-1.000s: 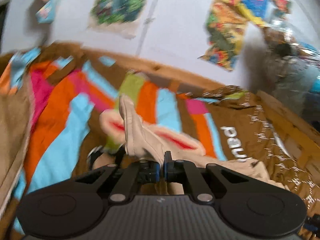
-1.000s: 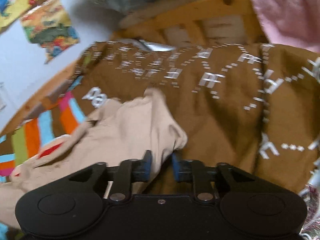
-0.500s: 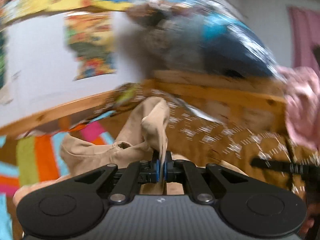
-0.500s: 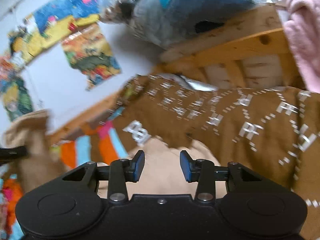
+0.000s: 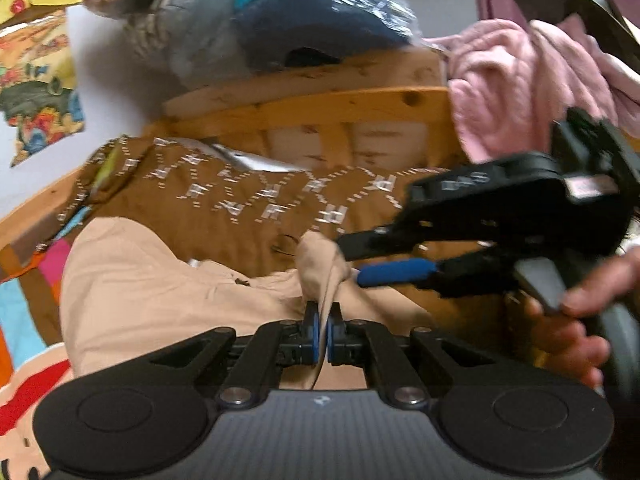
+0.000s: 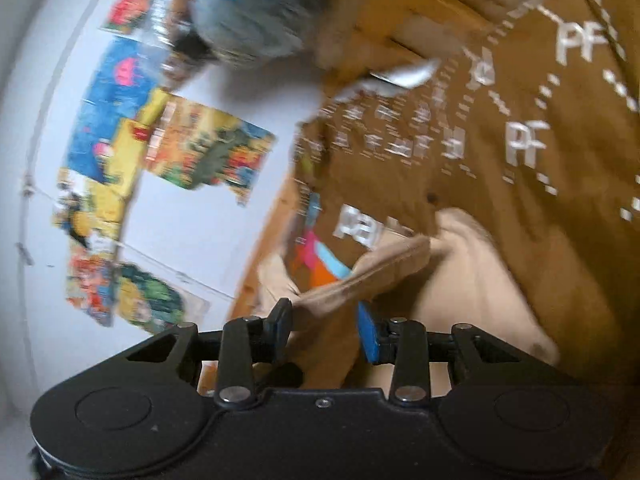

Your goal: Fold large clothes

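A beige garment (image 5: 152, 292) lies on a brown patterned bedspread (image 5: 248, 204). My left gripper (image 5: 322, 334) is shut on a raised fold of the beige garment. My right gripper (image 6: 324, 332) is open, with a band of the garment (image 6: 372, 276) lying between its fingers. In the left wrist view the right gripper (image 5: 360, 258) comes in from the right, open, its blue-padded fingers (image 5: 396, 272) beside the fold that the left gripper holds.
A wooden bed frame (image 5: 320, 108) runs behind the bedspread. A pink towel (image 5: 520, 88) hangs over it at the right. A bagged bundle of clothes (image 5: 288, 20) sits on top. Posters (image 6: 168, 152) cover the white wall. A striped blanket (image 5: 16, 312) lies to the left.
My left gripper has carried the garment fold to the right across the bed. My right gripper let go of the garment, opened, and moved in beside the left one.
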A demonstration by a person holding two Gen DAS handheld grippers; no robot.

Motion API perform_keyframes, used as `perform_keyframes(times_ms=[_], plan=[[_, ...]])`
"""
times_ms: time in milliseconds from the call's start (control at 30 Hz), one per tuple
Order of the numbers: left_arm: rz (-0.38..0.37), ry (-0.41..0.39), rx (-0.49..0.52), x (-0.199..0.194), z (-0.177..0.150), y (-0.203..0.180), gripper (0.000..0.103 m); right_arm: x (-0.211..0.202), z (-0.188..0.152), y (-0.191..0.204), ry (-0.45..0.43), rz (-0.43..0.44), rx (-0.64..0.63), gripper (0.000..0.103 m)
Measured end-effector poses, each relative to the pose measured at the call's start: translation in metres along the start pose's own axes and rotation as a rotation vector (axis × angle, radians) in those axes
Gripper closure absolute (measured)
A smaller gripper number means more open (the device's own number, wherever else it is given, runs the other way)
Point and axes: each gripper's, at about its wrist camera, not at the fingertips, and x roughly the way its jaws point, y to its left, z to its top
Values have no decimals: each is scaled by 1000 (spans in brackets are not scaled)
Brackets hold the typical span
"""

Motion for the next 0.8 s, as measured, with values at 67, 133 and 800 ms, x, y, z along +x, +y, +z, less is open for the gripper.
perform_keyframes(times_ms=[67, 133, 800], plan=[[-41, 10, -15, 0, -6, -4, 101, 3, 1, -4, -2, -42, 6, 66], [-67, 18, 1, 3, -10, -11, 101, 3, 1, -2, -20, -79, -21, 78], [-81, 57, -34, 31, -29, -16, 101, 19, 4, 3, 4, -403, -379, 76]])
